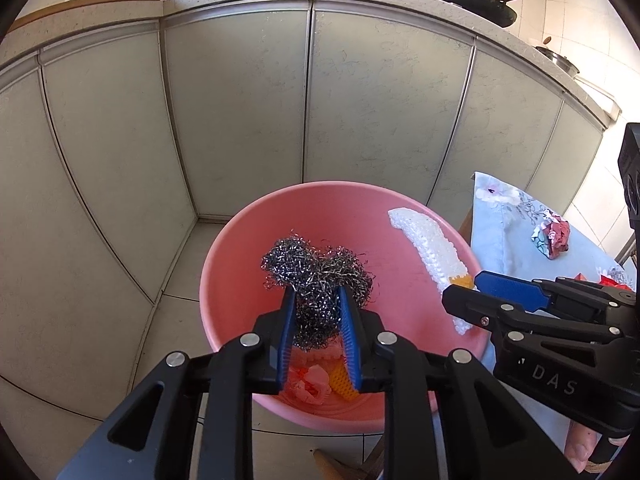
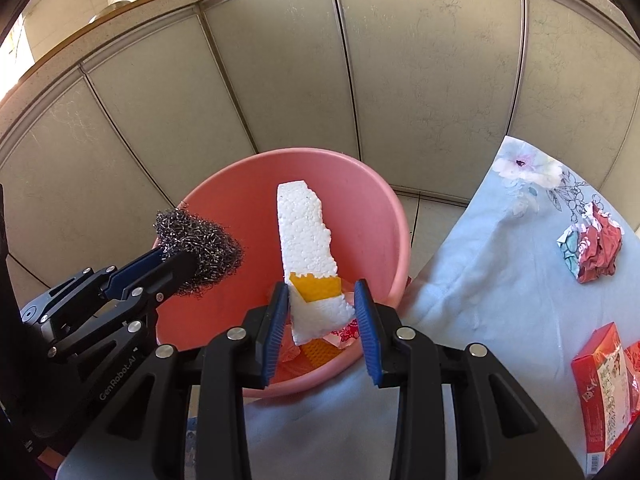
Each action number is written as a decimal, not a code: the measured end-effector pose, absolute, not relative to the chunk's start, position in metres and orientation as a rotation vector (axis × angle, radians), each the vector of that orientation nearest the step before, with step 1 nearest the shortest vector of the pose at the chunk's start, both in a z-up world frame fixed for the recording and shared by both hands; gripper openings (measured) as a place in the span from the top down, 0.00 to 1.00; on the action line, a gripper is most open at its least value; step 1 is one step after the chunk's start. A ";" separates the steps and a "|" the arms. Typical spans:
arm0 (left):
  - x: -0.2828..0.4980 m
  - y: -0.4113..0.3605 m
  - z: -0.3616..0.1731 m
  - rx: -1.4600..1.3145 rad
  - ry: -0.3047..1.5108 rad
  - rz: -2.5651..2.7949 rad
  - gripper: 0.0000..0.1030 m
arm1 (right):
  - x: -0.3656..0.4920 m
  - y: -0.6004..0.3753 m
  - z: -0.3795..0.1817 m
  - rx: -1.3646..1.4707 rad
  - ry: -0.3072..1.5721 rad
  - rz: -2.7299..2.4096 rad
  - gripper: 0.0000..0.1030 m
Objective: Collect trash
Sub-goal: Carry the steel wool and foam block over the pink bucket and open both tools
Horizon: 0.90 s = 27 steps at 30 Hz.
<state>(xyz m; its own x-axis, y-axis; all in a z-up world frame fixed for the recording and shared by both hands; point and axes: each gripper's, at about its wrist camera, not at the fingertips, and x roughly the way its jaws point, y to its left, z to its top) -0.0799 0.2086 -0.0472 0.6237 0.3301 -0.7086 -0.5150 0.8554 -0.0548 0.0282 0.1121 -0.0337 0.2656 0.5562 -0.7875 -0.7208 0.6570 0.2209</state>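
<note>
A pink basin [image 1: 240, 240] [image 2: 360, 184] stands on the floor beside the table. My left gripper [image 1: 318, 300] is shut on a steel wool scrubber [image 1: 316, 272] [image 2: 200, 248] and holds it over the basin. My right gripper [image 2: 322, 292] is open, its jaws apart around the lower end of a white foam strip [image 2: 306, 232] [image 1: 432, 248] with an orange patch. The strip stands in the basin and leans on its rim. Crumpled pink paper [image 1: 312, 384] and an orange piece [image 1: 344, 384] lie in the basin's bottom.
A table with a light blue flowered cloth [image 2: 500, 280] stands to the right. On it lie a crumpled red wrapper [image 2: 596, 248] [image 1: 552, 236] and a red carton [image 2: 604, 396]. Grey kitchen cabinets [image 1: 240, 100] rise behind the basin, with pans [image 1: 480, 4] on the counter.
</note>
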 end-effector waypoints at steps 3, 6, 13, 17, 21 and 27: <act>-0.079 0.213 -0.051 -0.271 0.759 0.503 0.72 | 0.031 0.115 -0.037 -0.195 0.986 0.868 0.66; -0.079 0.216 -0.055 -0.286 0.766 0.508 0.68 | 0.032 0.114 -0.040 -0.176 1.003 0.868 0.65; -0.079 0.216 -0.056 -0.283 0.769 0.509 0.62 | 0.033 0.112 -0.039 -0.164 0.997 0.876 0.65; -0.079 0.212 -0.052 -0.276 0.763 0.505 0.59 | 0.033 0.109 -0.038 -0.162 0.988 0.878 0.64; -0.080 0.206 -0.047 -0.276 0.755 0.499 0.59 | 0.033 0.105 -0.037 -0.160 0.986 0.874 0.64; -0.082 0.198 -0.042 -0.267 0.758 0.485 0.59 | 0.034 0.098 -0.032 -0.141 0.979 0.860 0.64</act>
<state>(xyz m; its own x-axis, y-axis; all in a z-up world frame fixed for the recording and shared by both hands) -0.0822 0.1982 -0.0421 0.6242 0.3228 -0.7114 -0.5105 0.8578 -0.0587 0.0343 0.0976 -0.0317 0.2660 0.5744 -0.7742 -0.6939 0.6715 0.2598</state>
